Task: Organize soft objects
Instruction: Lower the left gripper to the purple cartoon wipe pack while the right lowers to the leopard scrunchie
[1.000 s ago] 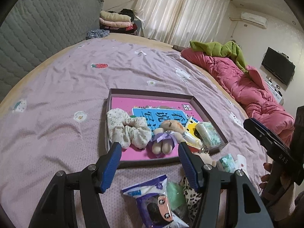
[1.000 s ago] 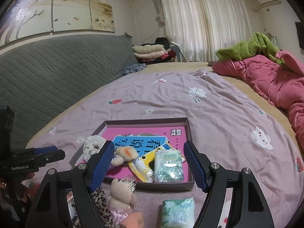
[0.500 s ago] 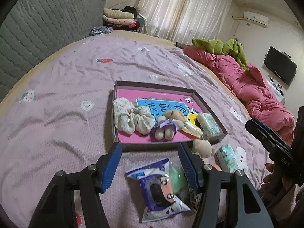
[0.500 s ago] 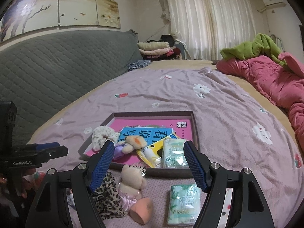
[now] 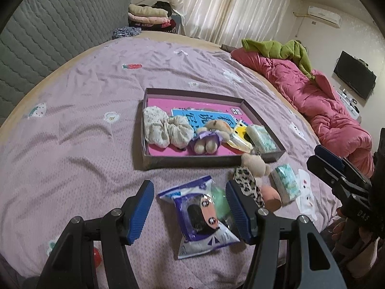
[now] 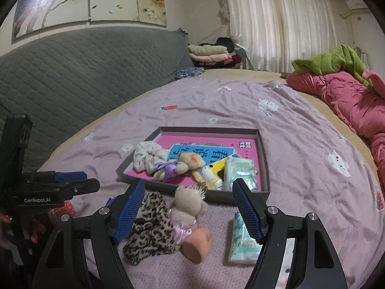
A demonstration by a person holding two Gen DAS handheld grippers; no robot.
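Hovering over loose soft items on the bed, both grippers spread wide and empty.

Left wrist view: left gripper (image 5: 189, 208) straddles a packet (image 5: 201, 216), jaws wide, not touching it; a green item under the packet is mostly hidden. Tray (image 5: 211, 161) holds a scrunchie (image 5: 166, 130), purple-dressed doll (image 5: 207, 139), tissue pack (image 5: 261, 137) and a booklet, partly covered. Right wrist view: right gripper (image 6: 189, 209) is wide, nothing between its pads. Below it, outside the tray (image 6: 263, 159), lie a leopard cloth (image 6: 150, 228), plush (image 6: 190, 204), sponge (image 6: 197, 243) and a second tissue pack (image 6: 243, 243), partly hidden by the right finger.
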